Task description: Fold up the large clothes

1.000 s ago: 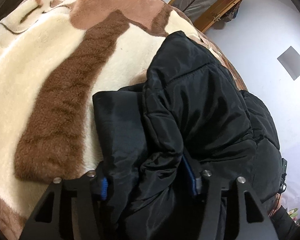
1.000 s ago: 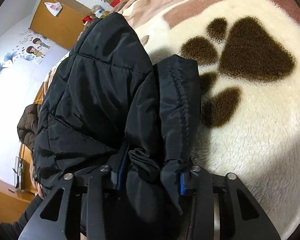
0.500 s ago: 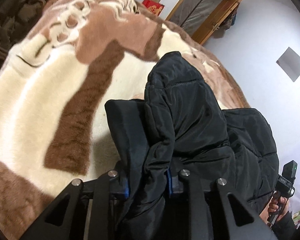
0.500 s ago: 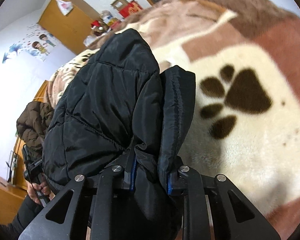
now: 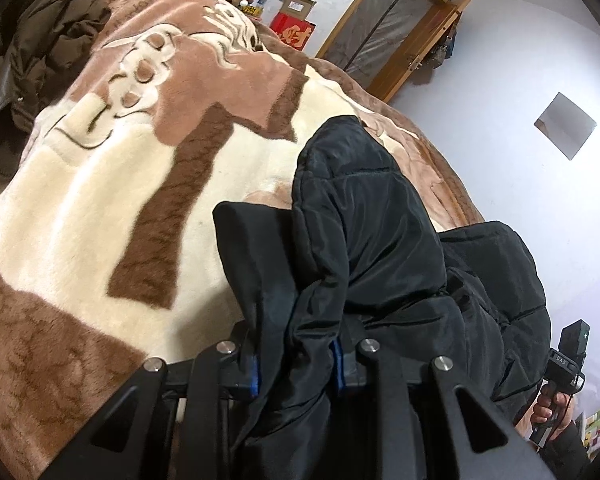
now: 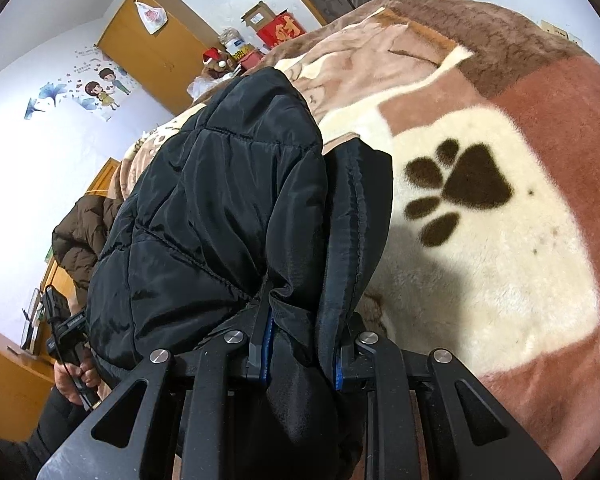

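A black puffer jacket hangs raised above the plush blanket. My left gripper is shut on a bunched edge of it, fabric spilling between the blue-padded fingers. In the right wrist view the same jacket fills the middle, and my right gripper is shut on another bunched edge. The jacket drapes forward from both grips, with a flat flap to the right. The far end still touches the blanket.
The bed carries a cream and brown blanket with a paw print. A brown puffer coat lies at the far left. A wooden wardrobe, red boxes and a door stand beyond the bed.
Both grippers closed on the jacket edges about a second ago and have lifted them, so more of the bed and room shows beyond the jacket.
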